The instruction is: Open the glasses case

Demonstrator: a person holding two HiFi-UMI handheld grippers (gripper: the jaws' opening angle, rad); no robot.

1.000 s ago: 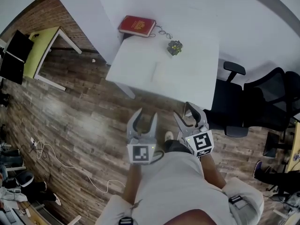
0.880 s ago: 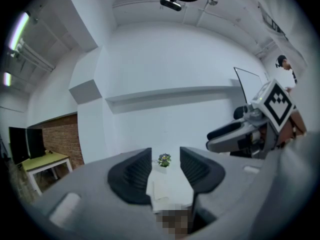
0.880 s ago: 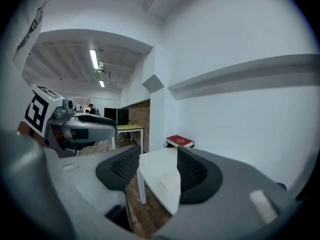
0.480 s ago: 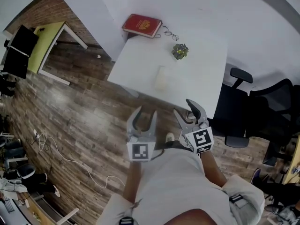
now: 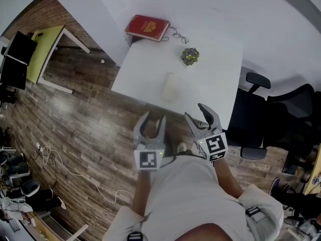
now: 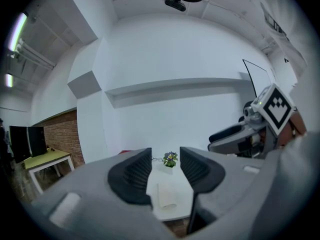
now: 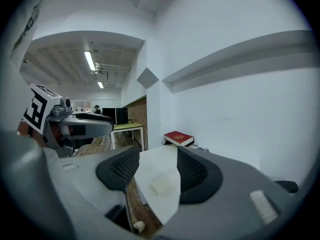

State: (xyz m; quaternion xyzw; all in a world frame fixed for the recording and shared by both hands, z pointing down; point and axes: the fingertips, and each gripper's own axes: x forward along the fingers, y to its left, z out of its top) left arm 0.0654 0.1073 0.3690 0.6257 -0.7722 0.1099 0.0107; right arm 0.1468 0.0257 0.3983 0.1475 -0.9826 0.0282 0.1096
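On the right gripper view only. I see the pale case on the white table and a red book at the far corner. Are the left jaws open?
Observer: Yes. The left gripper has its jaws apart, with nothing held. The glasses case shows far off through the gap.
Operator: Anything on the table I can't see?
Observer: A small potted plant, beyond the case and clear of it.
Operator: Are we at the table?
Observer: No. In the head view the left gripper and right gripper are both short of the table's near edge, over the wood floor.
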